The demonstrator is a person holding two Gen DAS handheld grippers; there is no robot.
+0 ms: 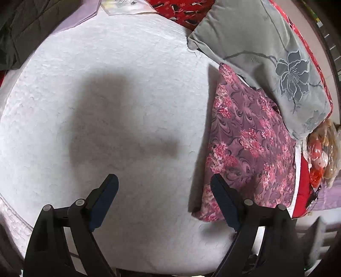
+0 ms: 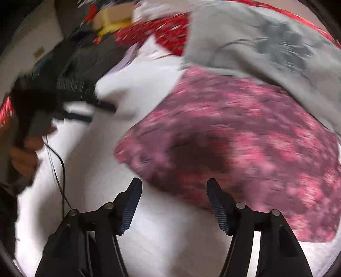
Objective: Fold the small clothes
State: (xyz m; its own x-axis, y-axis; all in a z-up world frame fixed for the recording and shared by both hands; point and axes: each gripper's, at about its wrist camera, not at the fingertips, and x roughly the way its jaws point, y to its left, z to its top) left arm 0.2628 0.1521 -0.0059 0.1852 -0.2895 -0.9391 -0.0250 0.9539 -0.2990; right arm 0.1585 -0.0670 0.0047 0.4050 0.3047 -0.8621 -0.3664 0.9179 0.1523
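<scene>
White bed (image 1: 127, 85) lies bare at frame left; our spread, empty fingers (image 1: 110, 187) flank the floral cloth's (image 1: 251, 144) edge.

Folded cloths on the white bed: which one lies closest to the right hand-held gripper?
The purple-pink floral cloth, just beyond the right hand-held gripper. The grey cloth with the dark flower print lies farther back, overlapping its far edge.

White quilted bed (image 1: 127, 64), grey pillow with a flower print (image 1: 266, 53), red patterned blanket (image 1: 183, 10), dark clothing (image 1: 21, 27) at the far corner
</scene>
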